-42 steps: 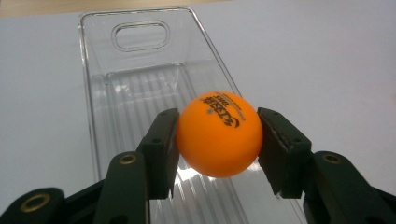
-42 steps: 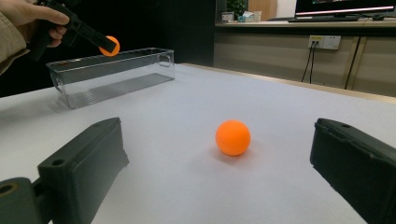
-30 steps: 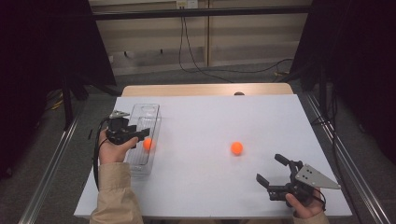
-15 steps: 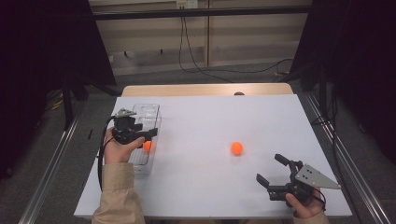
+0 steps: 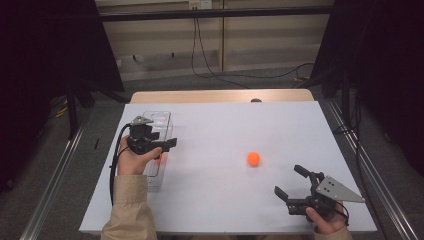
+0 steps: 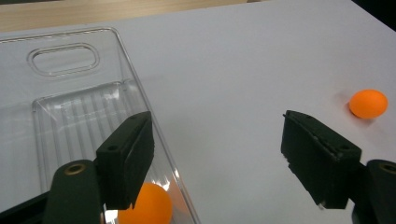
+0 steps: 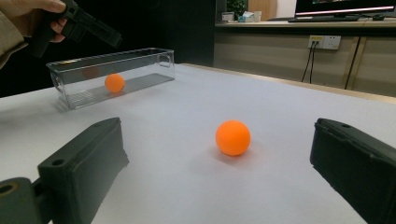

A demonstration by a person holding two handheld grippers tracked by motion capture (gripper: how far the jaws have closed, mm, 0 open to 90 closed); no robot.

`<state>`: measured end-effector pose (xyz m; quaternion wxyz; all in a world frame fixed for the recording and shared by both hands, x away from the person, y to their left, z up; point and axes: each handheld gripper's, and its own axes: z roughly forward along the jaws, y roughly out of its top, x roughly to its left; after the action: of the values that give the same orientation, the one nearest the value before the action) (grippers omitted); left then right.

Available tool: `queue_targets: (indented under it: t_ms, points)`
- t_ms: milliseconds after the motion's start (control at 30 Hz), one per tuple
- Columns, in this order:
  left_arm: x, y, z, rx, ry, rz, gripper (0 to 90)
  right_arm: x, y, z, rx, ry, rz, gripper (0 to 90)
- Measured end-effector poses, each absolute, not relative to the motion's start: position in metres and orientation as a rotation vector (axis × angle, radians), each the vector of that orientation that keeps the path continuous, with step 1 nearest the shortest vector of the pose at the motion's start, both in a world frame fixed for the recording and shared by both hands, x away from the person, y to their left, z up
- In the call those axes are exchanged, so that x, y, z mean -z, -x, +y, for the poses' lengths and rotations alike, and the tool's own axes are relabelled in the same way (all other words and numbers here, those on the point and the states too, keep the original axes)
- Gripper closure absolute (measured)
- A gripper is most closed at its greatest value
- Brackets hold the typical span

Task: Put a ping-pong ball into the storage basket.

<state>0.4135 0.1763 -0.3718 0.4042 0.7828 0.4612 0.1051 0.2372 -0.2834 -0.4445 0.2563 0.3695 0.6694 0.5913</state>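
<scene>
My left gripper [image 5: 169,143] hovers over the right wall of a clear plastic bin [image 5: 159,120]. Its jaws have just been opening and are open, with nothing between them [image 6: 217,140]. An orange ball [image 6: 149,205] lies on the bin floor under the left jaw, also seen through the bin wall [image 7: 114,82]. A second orange ball [image 5: 253,158] rests on the white table, mid-right. My right gripper [image 5: 287,180] sits low near the front right, open, pointing at that ball [image 7: 233,137], which lies a short way beyond the jaws [image 7: 216,122].
The white table top [image 5: 225,125] ends at a wooden strip at the back. The bin [image 6: 63,60] has a handle slot at its far end. Cables lie on the floor beyond the table. Metal rails run along both sides.
The left gripper's jaws have spread apart and the hand has shifted slightly right over the bin's edge. The orange ball that was at its jaws now lies in the bin. The right gripper has stayed put.
</scene>
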Motion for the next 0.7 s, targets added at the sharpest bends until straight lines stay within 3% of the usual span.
queue_targets:
  t_ms: [700]
  points:
    - [0.377, -0.414, 0.150, -0.225, -2.012, 1.116, 16.1, 0.444, -0.237, -0.283, -1.604, -1.002, 1.820, 2.4]
